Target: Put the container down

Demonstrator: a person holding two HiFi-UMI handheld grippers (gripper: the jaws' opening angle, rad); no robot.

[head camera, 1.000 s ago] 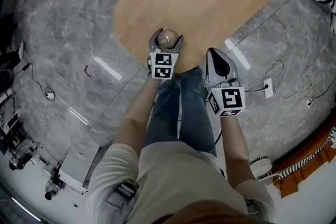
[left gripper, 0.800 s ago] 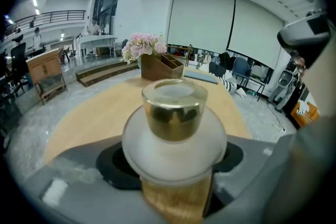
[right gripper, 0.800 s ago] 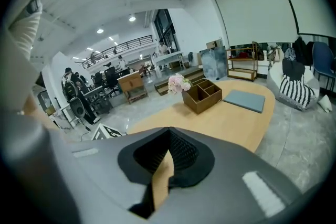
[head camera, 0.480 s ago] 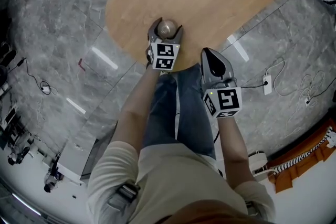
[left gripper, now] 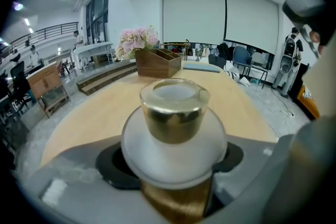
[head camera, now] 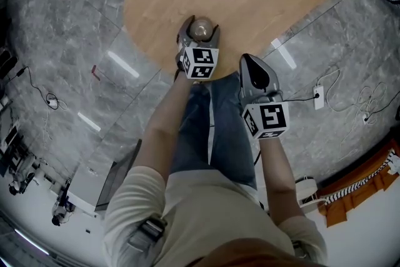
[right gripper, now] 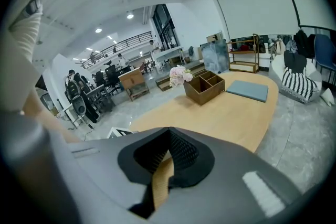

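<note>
My left gripper (head camera: 200, 28) is shut on the container (head camera: 200, 29), a round jar with a white domed lid and a gold glass knob. In the left gripper view the container (left gripper: 173, 128) fills the space between the grey jaws, gold body below the lid. It is over the near end of the oval wooden table (head camera: 262, 3); whether it touches the tabletop I cannot tell. My right gripper (head camera: 253, 65) is shut and empty, held over the person's jeans just short of the table edge. In the right gripper view its black pads (right gripper: 181, 152) meet at the tip.
At the table's far end stand a wooden organiser box (right gripper: 205, 86) with pink flowers (right gripper: 178, 75) and a flat blue-grey pad (right gripper: 247, 90). Cables and a power strip (head camera: 319, 100) lie on the grey marble floor to the right.
My left gripper has carried the container a little farther forward over the table's near end. The right gripper has hardly moved.
</note>
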